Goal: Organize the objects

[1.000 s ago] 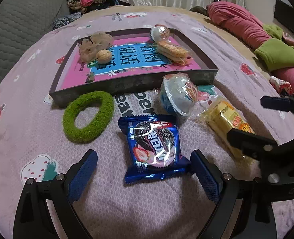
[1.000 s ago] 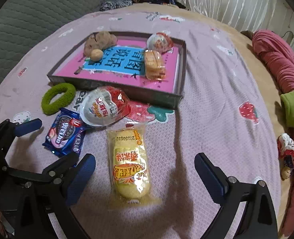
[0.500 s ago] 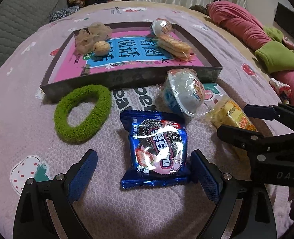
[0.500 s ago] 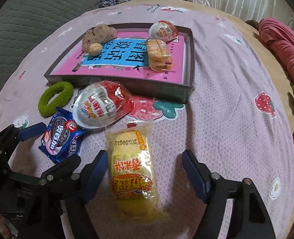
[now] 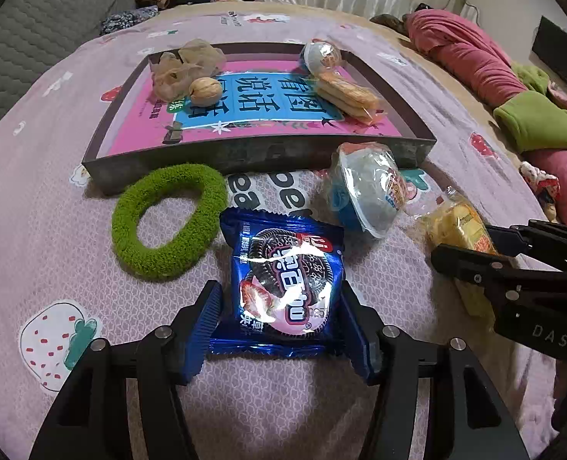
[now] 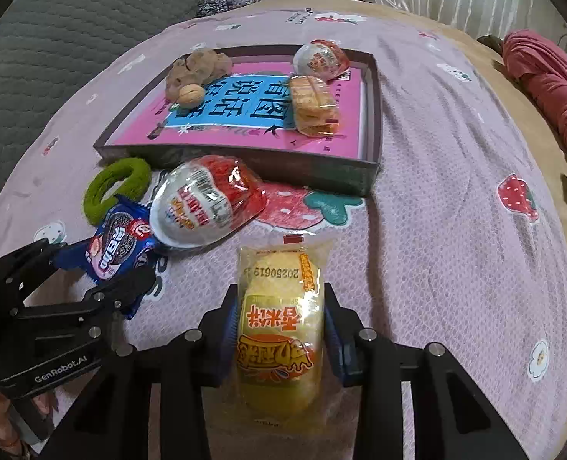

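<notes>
A blue cookie packet (image 5: 287, 268) lies flat on the pink bedspread. My left gripper (image 5: 279, 295) is closing around it, and its blue pads touch the wrapper's two side edges. A yellow cake packet (image 6: 279, 329) sits lengthwise in my right gripper (image 6: 281, 299), which is shut on its sides. Each gripper also shows in the other's view: the right gripper (image 5: 463, 243) on the yellow cake packet (image 5: 452, 222), and the left gripper (image 6: 103, 260) around the cookie packet (image 6: 114, 237). A wrapped toy egg (image 6: 203, 207) and a green fluffy ring (image 5: 160, 260) lie in front of the dark tray (image 5: 245, 153).
The tray holds a pink book, a walnut (image 5: 205, 92), a brownish bag (image 5: 185, 65), a second wrapped egg (image 5: 322, 55) and a wafer packet (image 5: 346, 96). Pink and green bedding (image 5: 529, 126) is piled at the right. Clothes lie heaped far back.
Both grippers have closed in from wide open: the right onto the yellow cake packet, the left down to the cookie packet's edges. Both came slightly nearer to their packets.
</notes>
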Action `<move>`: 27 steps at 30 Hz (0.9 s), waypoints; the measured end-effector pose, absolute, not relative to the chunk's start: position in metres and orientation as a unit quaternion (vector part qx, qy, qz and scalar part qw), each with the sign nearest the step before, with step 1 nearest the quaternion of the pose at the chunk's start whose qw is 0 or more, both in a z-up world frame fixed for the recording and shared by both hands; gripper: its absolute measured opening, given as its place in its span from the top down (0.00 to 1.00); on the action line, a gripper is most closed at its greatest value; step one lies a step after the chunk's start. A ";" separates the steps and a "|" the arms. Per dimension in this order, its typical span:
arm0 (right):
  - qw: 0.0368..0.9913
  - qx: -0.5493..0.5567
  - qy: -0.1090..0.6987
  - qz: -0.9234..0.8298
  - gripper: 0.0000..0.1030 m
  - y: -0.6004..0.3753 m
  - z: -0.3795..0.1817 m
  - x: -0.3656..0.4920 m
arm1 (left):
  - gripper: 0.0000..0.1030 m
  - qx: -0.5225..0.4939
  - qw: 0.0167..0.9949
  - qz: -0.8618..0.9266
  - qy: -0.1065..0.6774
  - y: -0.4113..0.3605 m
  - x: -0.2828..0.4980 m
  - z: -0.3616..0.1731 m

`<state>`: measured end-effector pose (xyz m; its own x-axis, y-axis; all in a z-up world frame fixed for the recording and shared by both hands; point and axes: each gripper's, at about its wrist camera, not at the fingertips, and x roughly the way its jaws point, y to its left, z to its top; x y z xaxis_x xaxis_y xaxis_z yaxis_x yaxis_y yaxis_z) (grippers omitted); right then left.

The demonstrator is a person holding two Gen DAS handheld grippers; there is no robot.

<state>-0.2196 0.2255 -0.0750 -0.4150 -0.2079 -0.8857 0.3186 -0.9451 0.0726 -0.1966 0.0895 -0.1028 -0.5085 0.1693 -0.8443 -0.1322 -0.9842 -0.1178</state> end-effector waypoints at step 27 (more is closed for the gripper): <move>0.197 0.499 0.068 -0.841 0.62 0.212 -0.049 -0.160 | 0.42 -0.472 0.075 0.878 -0.037 0.065 -0.136 -0.068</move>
<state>-0.1597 0.2123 -0.0488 -0.4239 -0.2632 -0.8666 0.3983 -0.9135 0.0826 -0.1362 0.0650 -0.0682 -0.5435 0.1670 -0.8227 -0.0977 -0.9859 -0.1356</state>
